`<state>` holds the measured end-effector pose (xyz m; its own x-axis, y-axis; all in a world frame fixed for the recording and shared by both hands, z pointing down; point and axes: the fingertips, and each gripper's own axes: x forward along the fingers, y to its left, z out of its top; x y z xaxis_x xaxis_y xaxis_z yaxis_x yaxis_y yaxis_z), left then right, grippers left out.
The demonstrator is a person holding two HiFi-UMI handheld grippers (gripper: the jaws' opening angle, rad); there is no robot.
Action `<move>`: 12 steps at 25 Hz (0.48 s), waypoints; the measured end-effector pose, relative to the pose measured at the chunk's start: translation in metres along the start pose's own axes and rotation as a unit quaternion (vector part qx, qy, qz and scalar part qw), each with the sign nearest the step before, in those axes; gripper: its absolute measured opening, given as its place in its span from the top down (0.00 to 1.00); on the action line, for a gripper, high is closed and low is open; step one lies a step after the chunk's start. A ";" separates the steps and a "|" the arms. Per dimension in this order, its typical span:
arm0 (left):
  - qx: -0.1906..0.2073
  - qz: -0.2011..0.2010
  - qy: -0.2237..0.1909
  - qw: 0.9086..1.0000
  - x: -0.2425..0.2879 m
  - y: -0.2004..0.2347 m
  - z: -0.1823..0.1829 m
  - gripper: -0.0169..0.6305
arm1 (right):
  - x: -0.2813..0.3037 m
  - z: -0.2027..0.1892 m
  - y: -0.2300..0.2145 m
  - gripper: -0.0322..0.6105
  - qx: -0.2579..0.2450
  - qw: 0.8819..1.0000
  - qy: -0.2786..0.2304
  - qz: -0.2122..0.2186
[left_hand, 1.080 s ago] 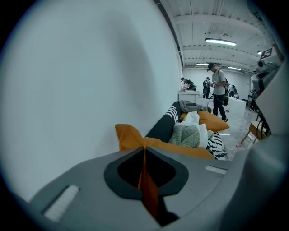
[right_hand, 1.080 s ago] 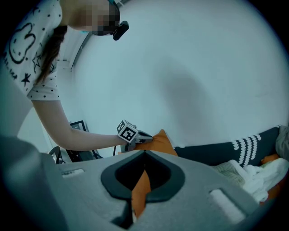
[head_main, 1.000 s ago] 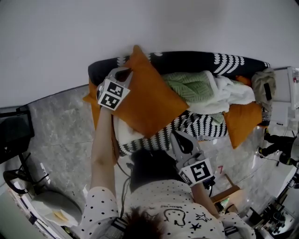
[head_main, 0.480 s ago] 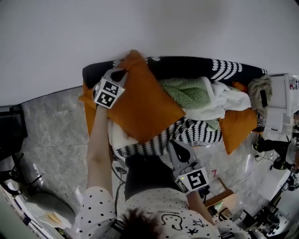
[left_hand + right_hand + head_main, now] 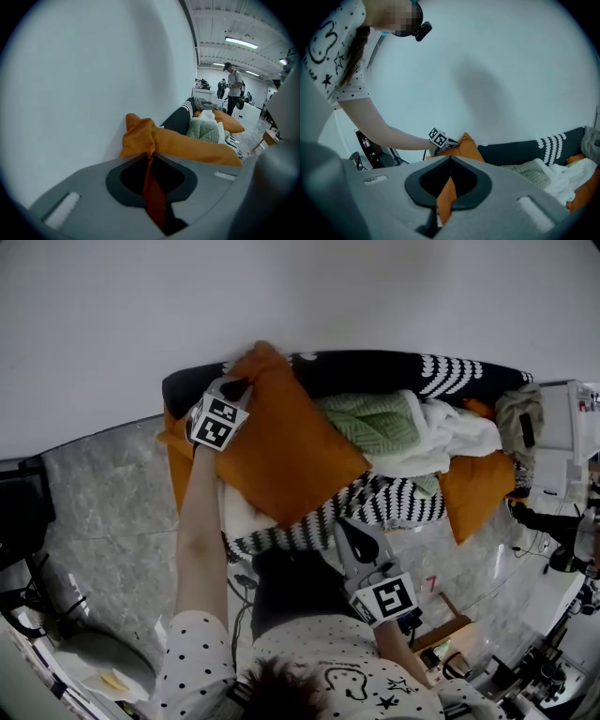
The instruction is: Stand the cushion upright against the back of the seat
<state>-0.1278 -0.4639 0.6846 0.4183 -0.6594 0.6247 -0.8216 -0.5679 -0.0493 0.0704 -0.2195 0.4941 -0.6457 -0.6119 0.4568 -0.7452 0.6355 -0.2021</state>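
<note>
Standing on marbled floor (image 5: 112, 493), the sofa (image 5: 375, 371) backs a white wall (image 5: 375, 296).

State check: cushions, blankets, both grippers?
Cushion: propped against the sofa back, tilted corner-up, not squared yet.
Left gripper: pinching the cushion's top corner; jaws have just been opening, fabric between them.
Right gripper: jaws together, nothing gripped, by the seat's front edge.
Second cushion: lying at the sofa's other end.
Green blanket: crumpled on the seat.
White cloth: crumpled beside it.
</note>
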 end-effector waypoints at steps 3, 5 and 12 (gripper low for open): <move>-0.002 0.000 0.004 1.000 -0.003 0.000 -0.003 0.91 | -0.005 0.001 0.004 0.96 -0.002 1.000 -0.005 -0.004; -0.002 0.001 0.002 1.000 -0.005 -0.001 -0.004 0.91 | -0.009 0.001 0.007 0.96 -0.003 1.000 -0.007 -0.005; -0.024 0.008 0.001 1.000 -0.005 -0.005 -0.005 0.85 | -0.015 -0.001 0.013 0.96 -0.011 1.000 -0.009 0.000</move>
<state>-0.1279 -0.4553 0.6861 0.4049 -0.6674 0.6250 -0.8458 -0.5331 -0.0213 0.0705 -0.2015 0.4856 -0.6488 -0.6201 0.4410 -0.7415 0.6453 -0.1836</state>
